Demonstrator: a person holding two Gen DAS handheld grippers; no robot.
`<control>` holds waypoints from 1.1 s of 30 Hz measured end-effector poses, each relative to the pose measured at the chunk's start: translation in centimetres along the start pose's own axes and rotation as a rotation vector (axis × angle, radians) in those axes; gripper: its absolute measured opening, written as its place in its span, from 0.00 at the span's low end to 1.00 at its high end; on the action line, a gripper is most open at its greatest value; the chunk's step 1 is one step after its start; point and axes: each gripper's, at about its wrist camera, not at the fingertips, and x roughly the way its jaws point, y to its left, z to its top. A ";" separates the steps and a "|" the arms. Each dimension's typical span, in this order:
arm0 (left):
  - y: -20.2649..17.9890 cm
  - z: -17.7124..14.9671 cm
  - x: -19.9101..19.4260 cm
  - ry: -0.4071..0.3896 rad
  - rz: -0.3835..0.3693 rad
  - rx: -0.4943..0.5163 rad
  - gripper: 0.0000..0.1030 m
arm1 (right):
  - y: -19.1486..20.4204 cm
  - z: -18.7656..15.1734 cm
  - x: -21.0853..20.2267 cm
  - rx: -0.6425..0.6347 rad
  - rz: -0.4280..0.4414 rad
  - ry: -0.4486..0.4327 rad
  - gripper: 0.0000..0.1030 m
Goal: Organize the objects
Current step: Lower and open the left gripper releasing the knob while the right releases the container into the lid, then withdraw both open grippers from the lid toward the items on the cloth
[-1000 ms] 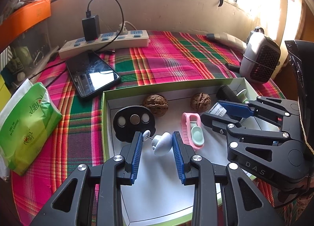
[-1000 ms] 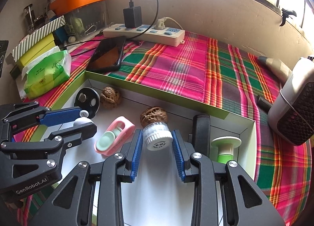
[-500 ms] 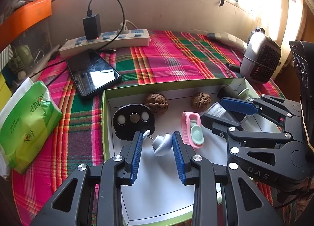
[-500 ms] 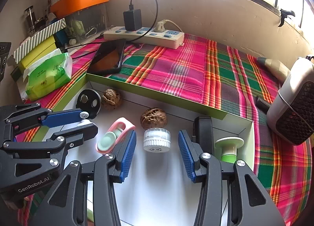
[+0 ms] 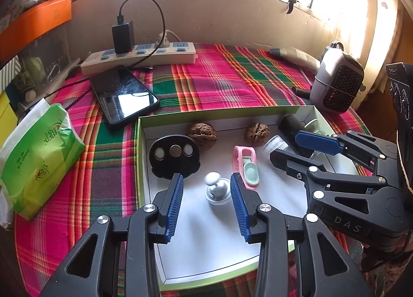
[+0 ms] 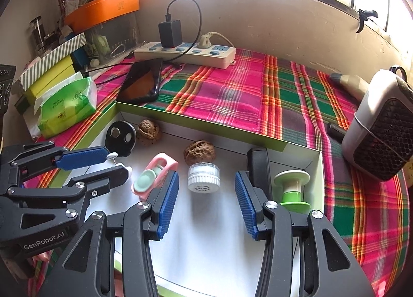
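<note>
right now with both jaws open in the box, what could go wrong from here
The small white jar lies on its side in front of the right gripper, so a nudge might roll it into the walnut. The grey knob sits between the left gripper's open jaws, so a careless pull-back may tip it. The pink clip sits close by and could get clipped.

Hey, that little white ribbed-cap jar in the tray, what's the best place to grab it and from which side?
Probably across the ribbed white cap of the jar, coming straight in from the near side, where the right gripper already straddles it with jaws open. It lies on its side with a round, ridged band that should resist slipping. The walnut sits right behind it, so avoid reaching deep.
</note>
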 end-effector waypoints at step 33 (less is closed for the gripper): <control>-0.5 -5.3 -7.9 -0.129 -0.023 -0.048 0.36 | -0.1 -7.2 -7.8 0.170 -0.015 -0.089 0.46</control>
